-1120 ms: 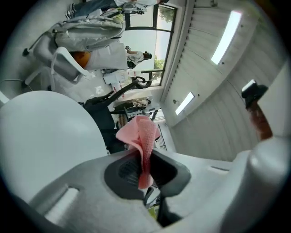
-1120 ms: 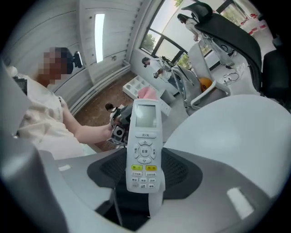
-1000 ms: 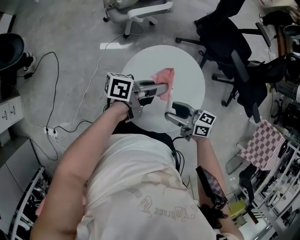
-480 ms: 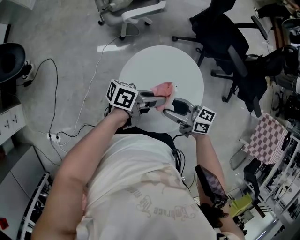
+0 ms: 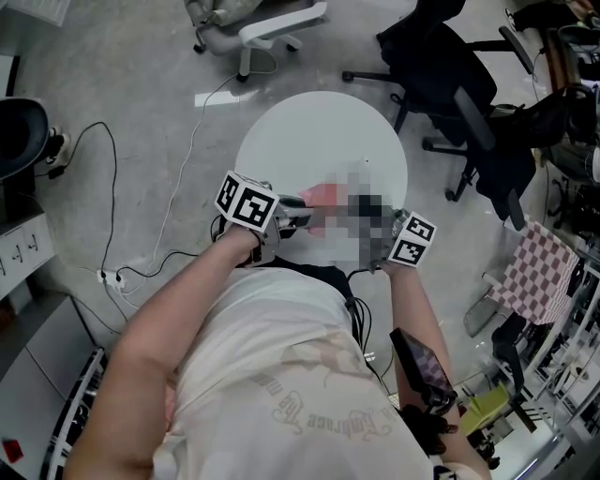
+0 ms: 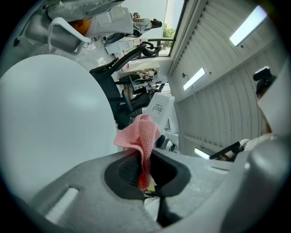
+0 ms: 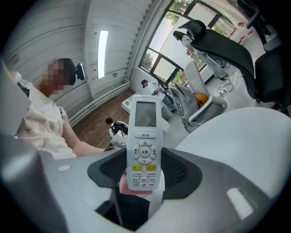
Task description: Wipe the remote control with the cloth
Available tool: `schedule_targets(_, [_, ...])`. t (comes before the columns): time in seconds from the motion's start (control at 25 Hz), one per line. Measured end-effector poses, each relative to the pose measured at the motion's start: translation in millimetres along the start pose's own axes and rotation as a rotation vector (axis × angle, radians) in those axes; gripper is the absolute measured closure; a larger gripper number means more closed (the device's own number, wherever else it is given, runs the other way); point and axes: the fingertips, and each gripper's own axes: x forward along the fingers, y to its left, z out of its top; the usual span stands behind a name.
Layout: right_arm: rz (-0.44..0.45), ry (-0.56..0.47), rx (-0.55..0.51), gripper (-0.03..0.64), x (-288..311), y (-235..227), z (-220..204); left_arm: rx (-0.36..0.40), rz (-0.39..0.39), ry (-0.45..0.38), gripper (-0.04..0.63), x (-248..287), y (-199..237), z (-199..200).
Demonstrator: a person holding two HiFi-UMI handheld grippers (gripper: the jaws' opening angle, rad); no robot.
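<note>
My left gripper (image 6: 145,169) is shut on a pink cloth (image 6: 142,135), which sticks up from between its jaws. Just beyond the cloth stands the white back of the remote control (image 6: 160,108). My right gripper (image 7: 143,172) is shut on the lower end of that remote (image 7: 143,144), held upright with its screen and buttons facing the camera. A bit of pink cloth (image 7: 131,189) shows under its bottom edge. In the head view the two grippers meet over the near edge of the round white table (image 5: 319,131), with the cloth (image 5: 322,194) between them; a mosaic patch hides the remote there.
Black office chairs (image 5: 450,84) stand right of the table and a white chair (image 5: 272,28) behind it. A cable (image 5: 169,187) runs over the floor at left. A checkered cloth (image 5: 530,281) hangs at the right, beside cluttered shelves.
Both grippers have drawn together and toward the table's near edge. The cloth in the left gripper has come up against the remote held by the right one.
</note>
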Motion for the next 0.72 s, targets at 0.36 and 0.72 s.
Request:
schedule_targets(0.36, [-0.011,-0.003,0.007,0.371,-1.4,-1.6,-3.3,-0.088,-0.093,-0.102,0.574,1.8,-14.4,7.2])
schedule_targets(0.72, [0.04,0.114,-0.03,0.371,-2.2,14.5,-26.5,-0.054,-0.107,-0.14,0.574,-1.9,-20.3,34.3])
